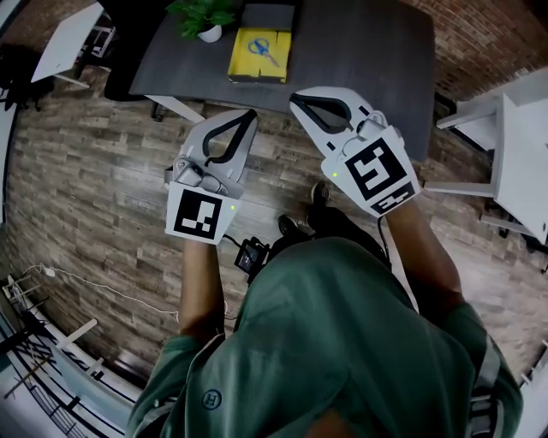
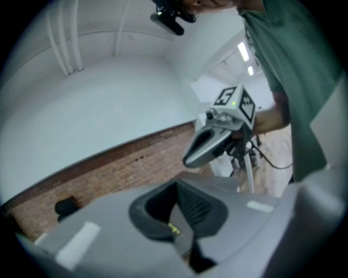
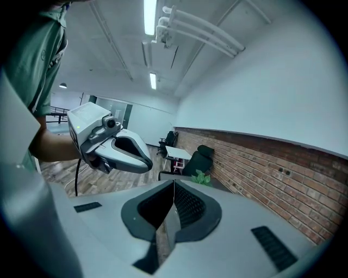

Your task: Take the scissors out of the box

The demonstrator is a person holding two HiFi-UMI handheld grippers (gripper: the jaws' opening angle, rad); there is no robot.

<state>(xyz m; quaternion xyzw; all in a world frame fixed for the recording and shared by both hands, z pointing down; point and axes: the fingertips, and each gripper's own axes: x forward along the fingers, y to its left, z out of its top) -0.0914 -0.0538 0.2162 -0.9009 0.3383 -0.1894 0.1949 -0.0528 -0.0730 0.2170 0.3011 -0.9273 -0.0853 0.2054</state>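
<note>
A yellow box (image 1: 244,64) lies flat on the dark grey table (image 1: 368,51) ahead of me. Scissors (image 1: 263,50) with blue handles rest on top of it. Both grippers hang in the air short of the table's near edge, well apart from the box. My left gripper (image 1: 252,112) has its jaws together with nothing between them, and its own view shows the tips (image 2: 176,184) meeting. My right gripper (image 1: 294,97) is likewise shut and empty (image 3: 174,182). Each shows in the other's view: the right gripper (image 2: 190,159), the left gripper (image 3: 145,163).
A potted green plant (image 1: 204,15) stands on the table left of the box. White tables sit at the right (image 1: 522,145) and the far left (image 1: 68,38). A brick wall (image 3: 261,163) and dark chairs (image 3: 198,161) lie beyond. The floor is wood plank, with a cable (image 1: 111,287) at the left.
</note>
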